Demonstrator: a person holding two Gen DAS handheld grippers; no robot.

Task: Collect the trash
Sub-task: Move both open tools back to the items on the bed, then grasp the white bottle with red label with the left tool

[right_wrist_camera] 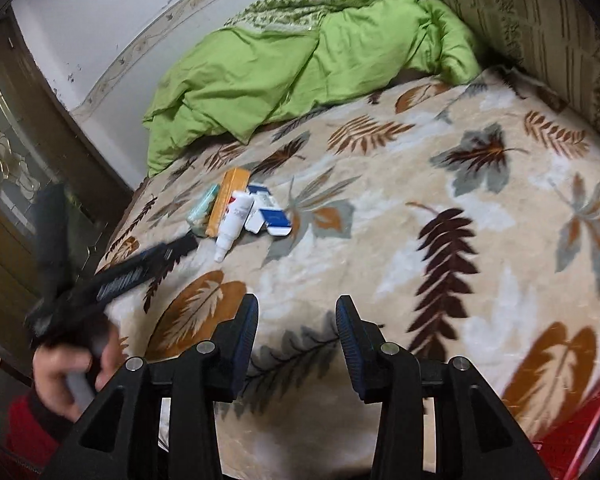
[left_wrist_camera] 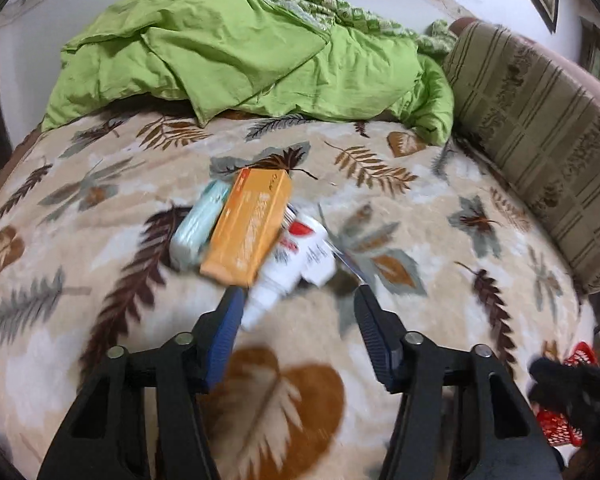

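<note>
1. We see a bed covered by a beige leaf-print blanket (left_wrist_camera: pixel 440 320), with a crumpled green duvet (left_wrist_camera: pixel 240 52) bunched against the far wall and a striped bolster cushion (left_wrist_camera: pixel 540 152) along the right edge.
2. The trash lies in a small heap on the blanket, toward the side of the bed nearest the wooden door (right_wrist_camera: pixel 16 152) in the right wrist view.
3. In the heap we pick out an orange carton (left_wrist_camera: pixel 252 224), tilted and resting partly on a pale teal box (left_wrist_camera: pixel 198 228) on its left and on a white bottle (left_wrist_camera: pixel 276 284) on its right.
4. A white box with red print (left_wrist_camera: pixel 312 244) sits beside the bottle; the right wrist view also shows a blue-and-white packet (right_wrist_camera: pixel 276 220) at the heap's right end.
5. Our left claw (left_wrist_camera: pixel 298 300) hangs just short of the heap, its jaws standing moderately apart and gripping nothing; the bottle's near end lies close by its left finger, though blur keeps us from telling whether they touch.
6. Our right claw (right_wrist_camera: pixel 297 312) hovers over bare blanket, well apart from the heap, jaws partly spread and empty.
7. The left hand (right_wrist_camera: pixel 66 364), in a red sleeve, grips the left tool's handle.
8. A red mesh basket (left_wrist_camera: pixel 560 424) shows at the bed's near right corner.
</note>
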